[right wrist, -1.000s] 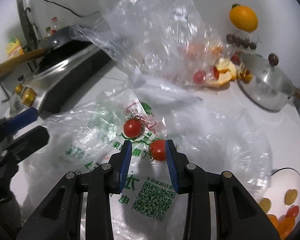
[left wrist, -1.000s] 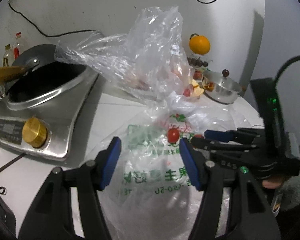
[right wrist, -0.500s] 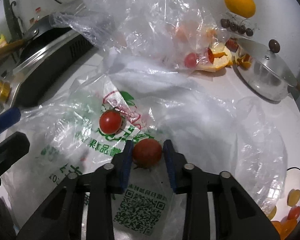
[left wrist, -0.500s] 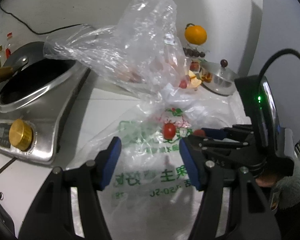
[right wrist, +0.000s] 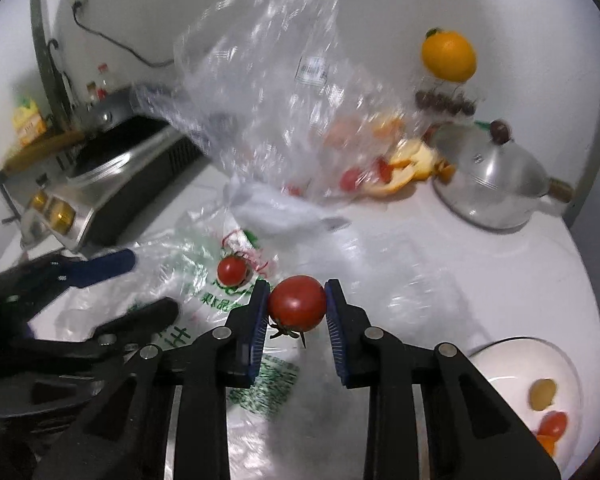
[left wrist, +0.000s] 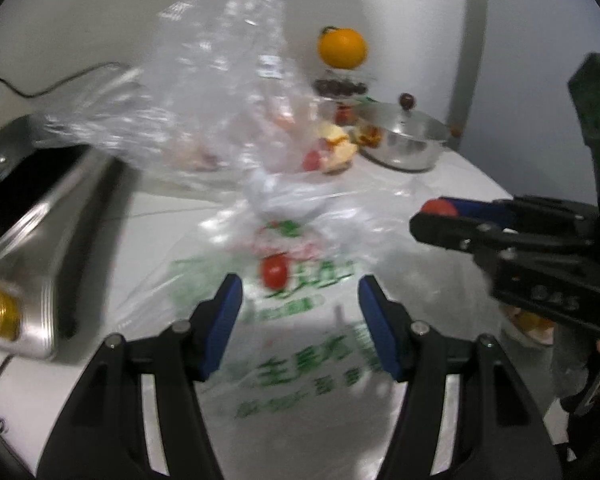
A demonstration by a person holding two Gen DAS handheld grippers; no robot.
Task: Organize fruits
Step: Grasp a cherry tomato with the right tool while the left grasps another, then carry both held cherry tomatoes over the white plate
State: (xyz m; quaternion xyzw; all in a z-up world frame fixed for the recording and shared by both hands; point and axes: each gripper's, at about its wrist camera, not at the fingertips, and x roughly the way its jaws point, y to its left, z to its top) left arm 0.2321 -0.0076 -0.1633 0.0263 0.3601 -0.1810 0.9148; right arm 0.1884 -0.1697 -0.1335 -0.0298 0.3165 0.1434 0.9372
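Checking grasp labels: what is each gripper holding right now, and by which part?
The right gripper is shut on a cherry tomato, with its pads against the tomato's two sides and the stem end facing down. The left gripper is open and holds nothing.

A steel pot with lid (right wrist: 496,178) sits at the back right of the white counter (right wrist: 480,264). A steel cooktop (right wrist: 100,184) with 2 brass knobs (right wrist: 54,206) stands left, a black cable (right wrist: 112,42) on the wall behind it.

We see a white countertop (right wrist: 480,276) carrying a printed plastic bag (right wrist: 204,292), a steel pot (right wrist: 496,184), a stove (right wrist: 112,184), orange peel (right wrist: 412,168) and a white plate (right wrist: 512,364).
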